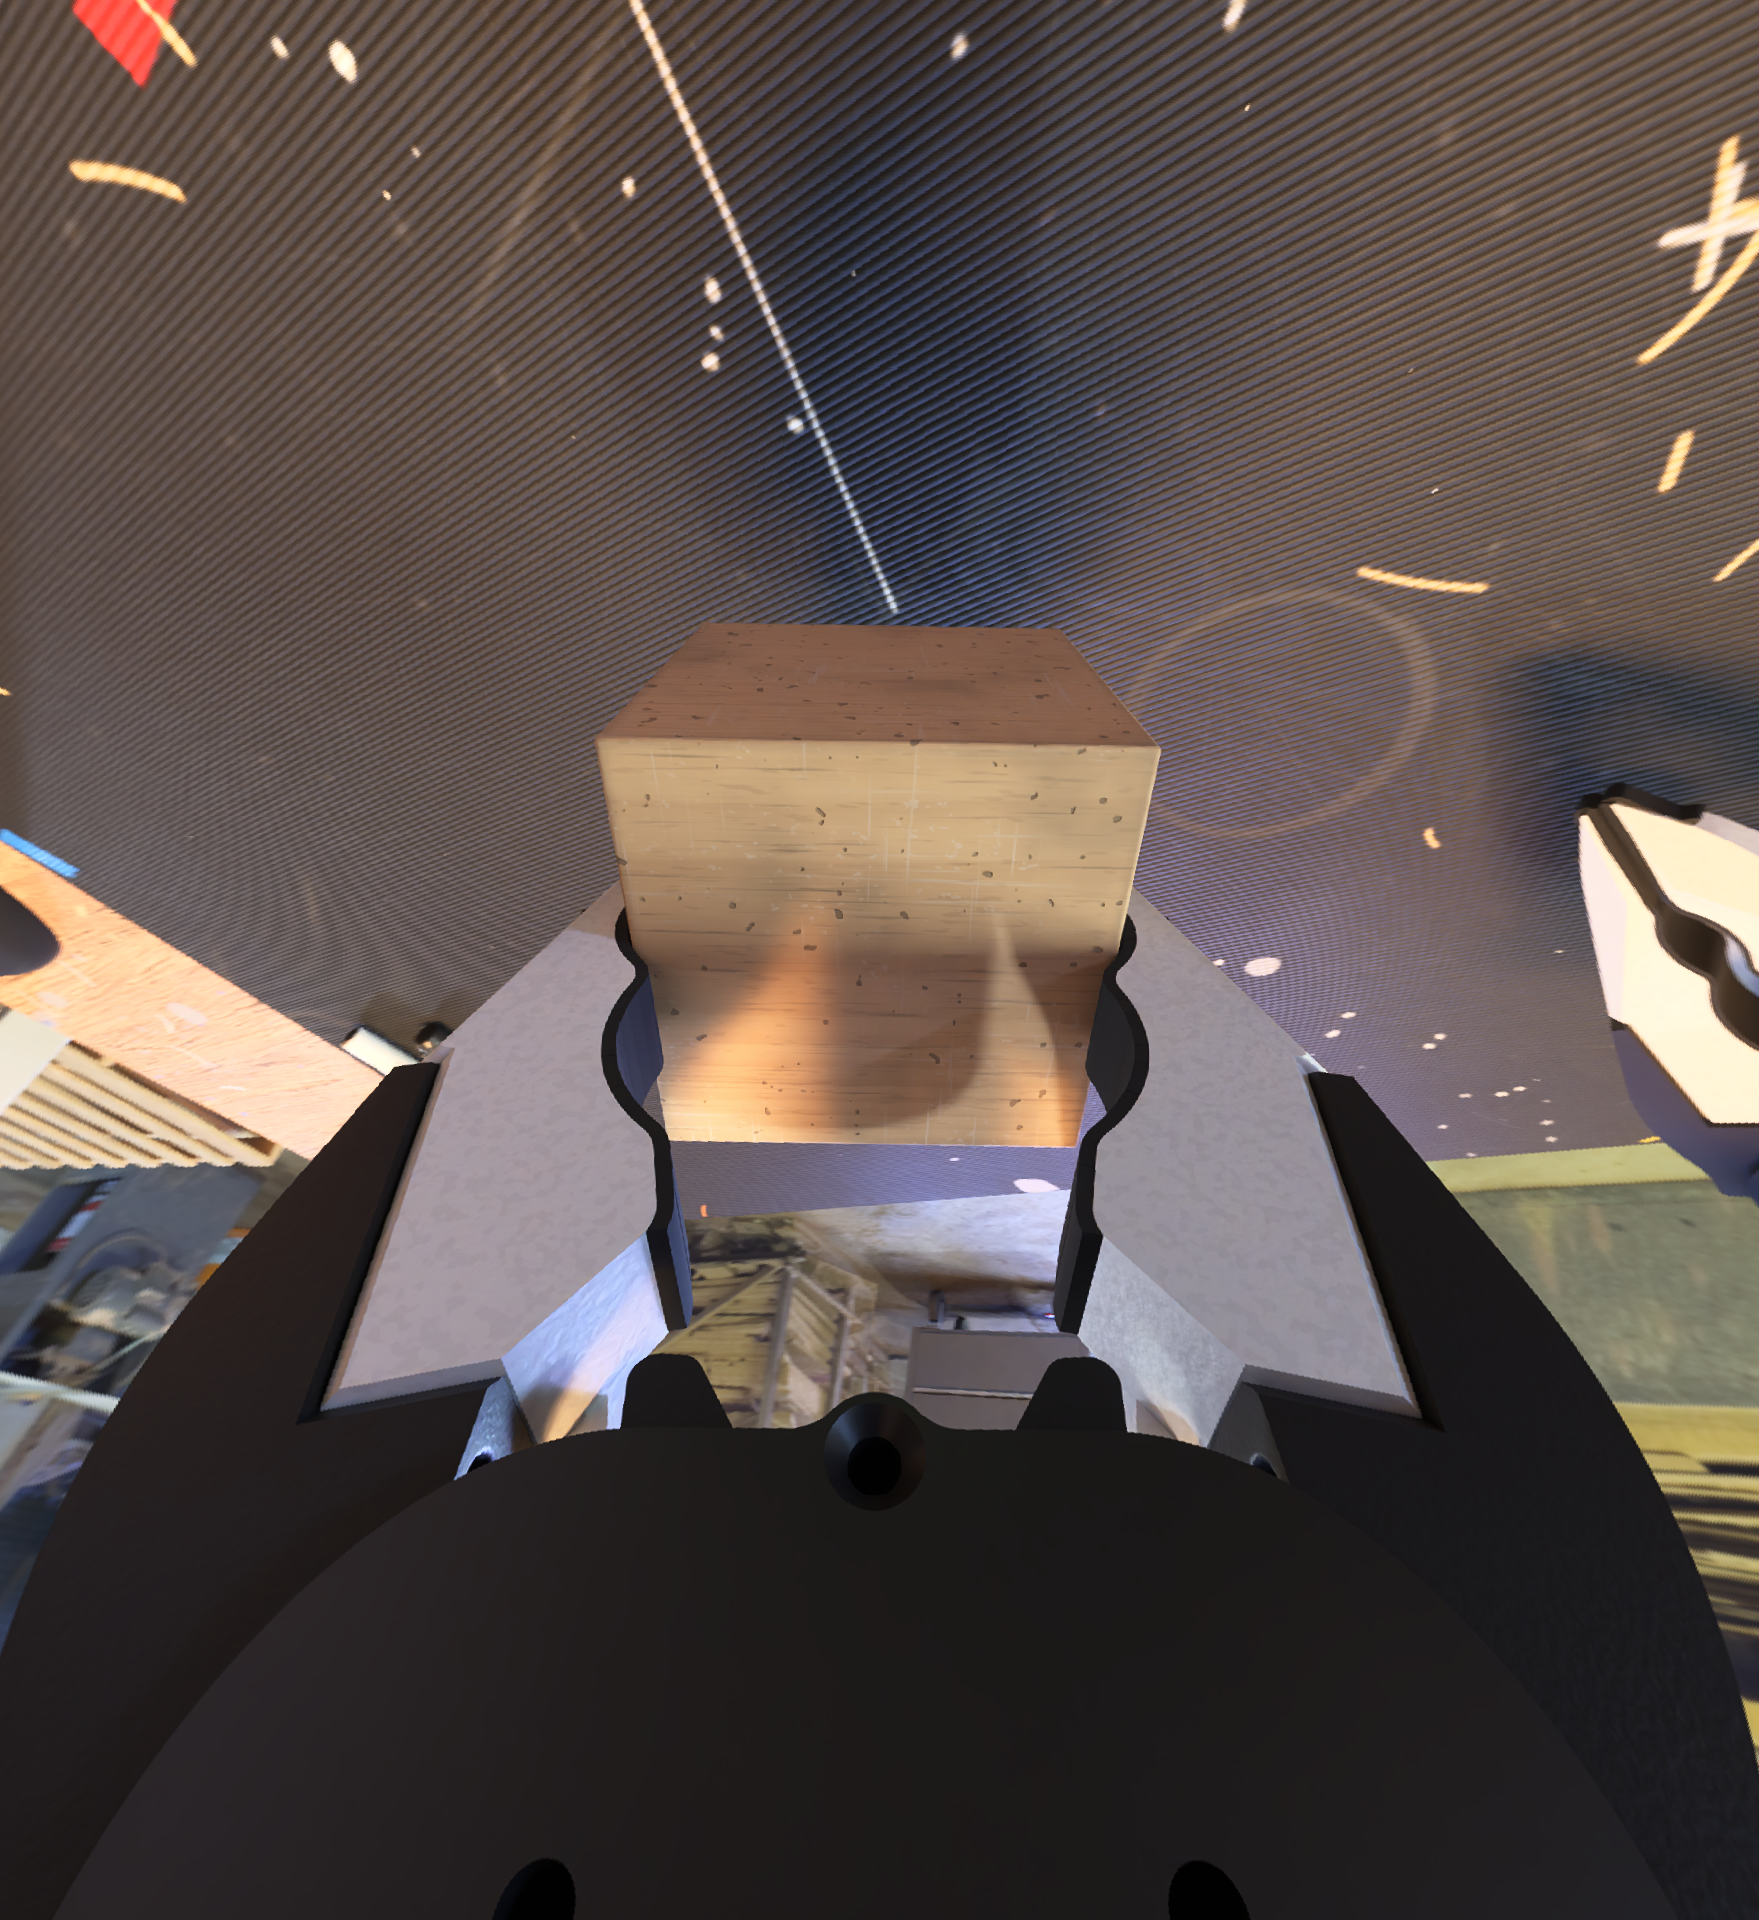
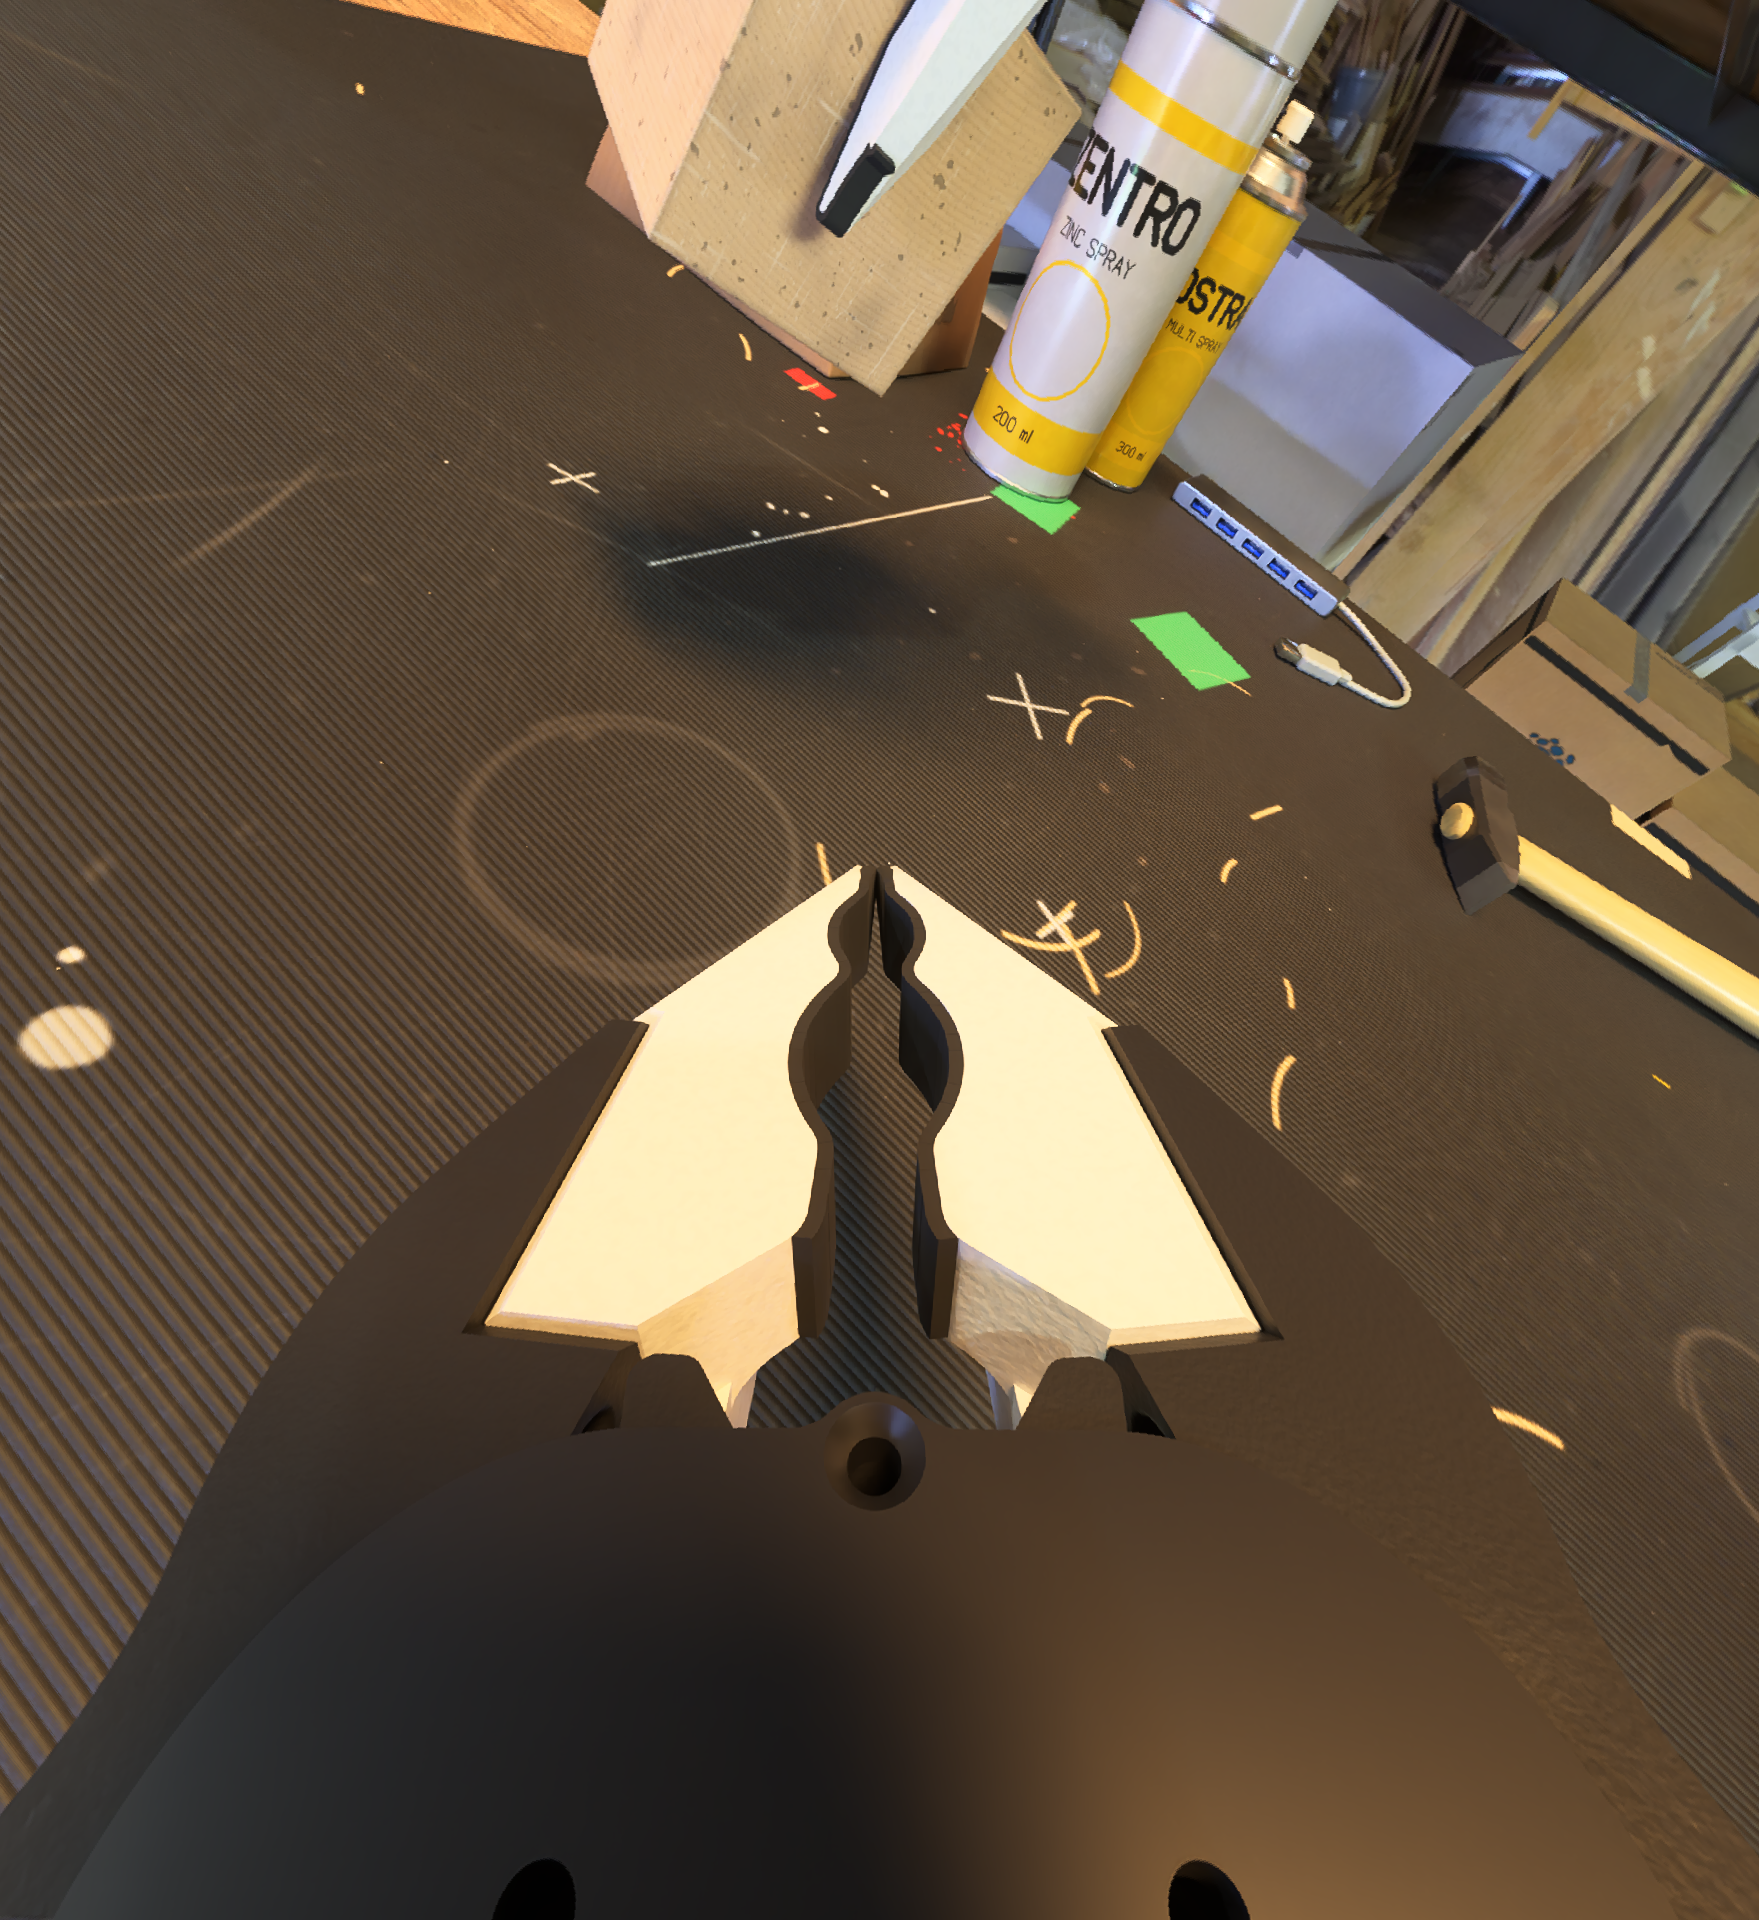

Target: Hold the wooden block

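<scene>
The wooden block (image 1: 875,862) is a light speckled cube. My left gripper (image 1: 875,935) is shut on it, one finger on each side, and holds it above the dark ribbed mat (image 1: 439,468). In the right wrist view the block (image 2: 750,187) hangs tilted at the top, clear of the mat, with a left finger (image 2: 906,104) across its side. My right gripper (image 2: 875,883) is shut and empty, low over the mat (image 2: 335,727). It also shows at the right edge of the left wrist view (image 1: 1706,956).
Two yellow and white spray cans (image 2: 1114,270) stand behind the block. A USB hub with a cable (image 2: 1259,551) lies to their right. A hammer (image 2: 1581,894) lies at the right, by cardboard boxes (image 2: 1602,696). Green tape patches (image 2: 1187,649) mark the mat.
</scene>
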### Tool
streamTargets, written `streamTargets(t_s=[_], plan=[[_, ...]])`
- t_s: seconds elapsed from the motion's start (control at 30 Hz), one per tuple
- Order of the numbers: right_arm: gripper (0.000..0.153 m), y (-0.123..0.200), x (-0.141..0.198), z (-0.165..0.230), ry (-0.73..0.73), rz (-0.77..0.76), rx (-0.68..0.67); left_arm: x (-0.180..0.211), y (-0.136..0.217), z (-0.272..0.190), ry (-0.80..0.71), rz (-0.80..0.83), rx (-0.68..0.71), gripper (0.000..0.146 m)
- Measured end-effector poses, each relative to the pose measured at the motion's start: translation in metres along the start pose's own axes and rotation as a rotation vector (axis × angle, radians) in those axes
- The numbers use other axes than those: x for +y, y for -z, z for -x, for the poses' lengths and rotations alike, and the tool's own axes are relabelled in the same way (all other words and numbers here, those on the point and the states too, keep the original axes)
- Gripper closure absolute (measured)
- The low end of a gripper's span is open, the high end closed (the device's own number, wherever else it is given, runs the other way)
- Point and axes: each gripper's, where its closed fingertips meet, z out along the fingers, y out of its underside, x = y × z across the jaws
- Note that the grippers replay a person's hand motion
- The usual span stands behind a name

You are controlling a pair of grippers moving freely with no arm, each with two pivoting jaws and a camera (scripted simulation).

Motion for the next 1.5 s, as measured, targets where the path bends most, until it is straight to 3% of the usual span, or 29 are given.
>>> streamTargets(t_s=[0.1, 0.23, 0.33, 0.53, 0.7, 0.8, 0.97, 1.2, 1.5], plan=[[0.153, -0.001, 0.001, -0.001, -0.009, -0.002, -0.002, -0.002, 0.001, 0.001, 0.01, -0.008, -0.006, 0.062], [0.153, -0.001, 0.001, 0.0, -0.013, -0.007, -0.006, -0.005, -0.002, -0.01, 0.015, -0.02, 0.087, 0.062], [0.152, -0.001, -0.006, 0.002, -0.033, -0.038, -0.006, -0.006, -0.004, -0.009, 0.001, -0.01, 0.033, 0.062], [0.153, 0.011, -0.052, 0.005, -0.11, -0.287, 0.046, -0.002, -0.011, -0.022, 0.002, 0.024, 0.035, 0.062], [0.153, 0.002, -0.074, 0.026, 0.003, -0.336, 0.058, 0.0, -0.011, -0.035, -0.016, 0.025, 0.055, 0.062], [0.153, -0.006, -0.093, 0.037, 0.147, -0.356, 0.051, 0.001, -0.01, -0.041, -0.021, 0.021, 0.065, 0.062], [0.153, -0.017, -0.098, 0.04, 0.445, -0.238, 0.098, 0.002, -0.008, -0.04, -0.026, 0.029, 0.049, 0.062], [0.153, -0.017, -0.076, 0.035, 0.449, -0.21, 0.12, -0.002, -0.002, -0.039, -0.02, 0.011, 0.093, 0.062], [0.153, -0.029, -0.061, 0.045, 0.685, -0.09, 0.132, -0.005, -0.007, -0.035, -0.034, 0.021, 0.026, 0.062]])
